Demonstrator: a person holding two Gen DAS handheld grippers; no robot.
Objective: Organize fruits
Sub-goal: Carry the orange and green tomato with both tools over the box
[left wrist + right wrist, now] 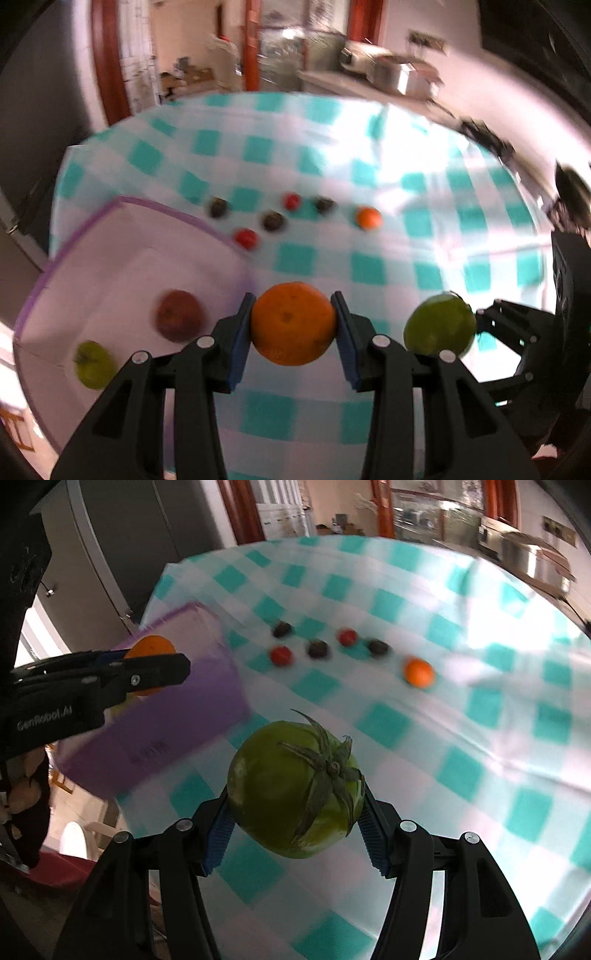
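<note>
My left claw (293,325) is clamped on an orange (293,323) beside the purple-rimmed box (77,236) already holding fruit, and my right claw (295,801) pinches a green tomato (293,788) above the checked cloth (461,738), both likely bound for that box.

Small dark fruits (273,220): motion-blurred, kind cannot be told.
Purple bin (155,716): near end cut off behind the left tongs (159,672).
Orange (149,648): middle hidden by the tong finger.
Green tomato (439,325): right side hides the right tongs' tips.
Surface (424,258): near edge out of frame.
</note>
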